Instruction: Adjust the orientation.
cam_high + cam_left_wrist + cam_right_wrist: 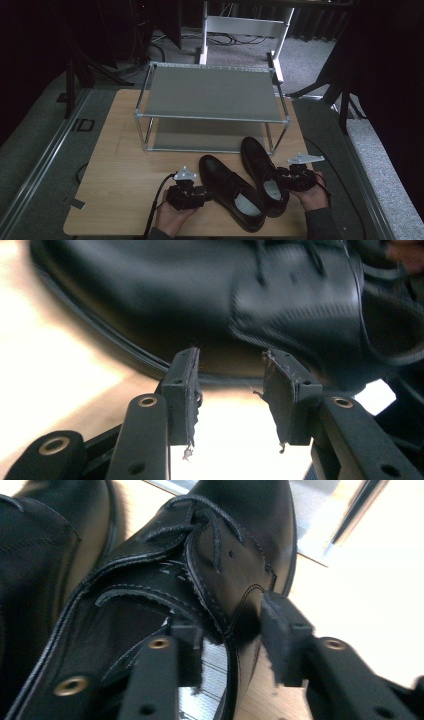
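Note:
Two black leather lace-up shoes stand side by side on the wooden table (125,165), toes toward the rack. My left gripper (207,192) lies low at the outer side of the left shoe (230,192). Its jaws (230,390) are open and empty just short of that shoe's sole and side (200,305). My right gripper (280,180) is at the heel end of the right shoe (260,170). Its jaws (230,635) straddle the rim of the right shoe (220,565), one pad inside the opening and one outside, with a gap to the leather.
A two-level metal shoe rack (210,92) with grey shelves stands behind the shoes at the table's far half. The lower shelf (205,135) sits just beyond the toes. A white frame (245,25) and dark stands rise on the floor past the table.

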`<state>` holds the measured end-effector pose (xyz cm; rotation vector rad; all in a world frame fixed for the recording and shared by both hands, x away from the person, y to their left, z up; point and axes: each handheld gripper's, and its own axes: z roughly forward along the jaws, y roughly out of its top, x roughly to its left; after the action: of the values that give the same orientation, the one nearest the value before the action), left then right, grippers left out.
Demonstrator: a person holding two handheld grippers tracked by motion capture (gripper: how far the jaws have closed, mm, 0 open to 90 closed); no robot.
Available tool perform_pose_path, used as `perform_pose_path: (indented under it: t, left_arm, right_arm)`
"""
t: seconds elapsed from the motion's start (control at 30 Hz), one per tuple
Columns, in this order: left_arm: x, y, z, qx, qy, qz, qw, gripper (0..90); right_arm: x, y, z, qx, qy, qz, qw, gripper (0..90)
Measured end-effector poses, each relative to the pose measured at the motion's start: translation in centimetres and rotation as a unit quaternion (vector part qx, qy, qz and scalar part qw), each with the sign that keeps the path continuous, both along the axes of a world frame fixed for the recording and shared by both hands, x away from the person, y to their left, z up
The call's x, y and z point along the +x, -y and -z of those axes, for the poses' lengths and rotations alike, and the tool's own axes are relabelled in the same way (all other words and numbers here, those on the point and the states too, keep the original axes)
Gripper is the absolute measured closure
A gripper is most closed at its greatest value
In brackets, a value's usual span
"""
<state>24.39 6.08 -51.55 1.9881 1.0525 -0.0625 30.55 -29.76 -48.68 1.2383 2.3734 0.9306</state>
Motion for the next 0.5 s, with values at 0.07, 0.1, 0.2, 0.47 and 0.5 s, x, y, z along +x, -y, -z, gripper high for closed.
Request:
perform_pose_path:
  t: [0.07,0.1,0.2,0.47,0.5]
  left_arm:
    - [-0.3,0.7,0.5,0.001,-0.003,0.014,0.9999,57.7]
    - [-0.4,1.1,0.7,0.0,-0.005,0.018,0.9998,57.7]
    - [-0.6,1.9,1.1,-0.002,-0.01,0.033,0.9994,57.8]
    - [-0.7,3.4,1.7,0.0,-0.016,0.052,0.9985,58.1]
    - [-0.8,3.5,1.7,0.002,-0.013,0.051,0.9986,58.1]
  right_arm:
    - [-0.2,-0.3,-0.1,-0.007,0.01,0.002,0.9999,74.4]
    - [-0.3,-0.4,-0.1,-0.011,0.014,0.003,0.9998,76.7]
    - [-0.4,-0.5,-0.2,-0.009,0.02,0.005,0.9997,78.1]
    - [-0.2,-1.9,0.1,0.001,0.04,-0.024,0.9989,79.4]
    - [-0.1,-2.2,0.1,0.001,0.039,-0.031,0.9988,79.8]
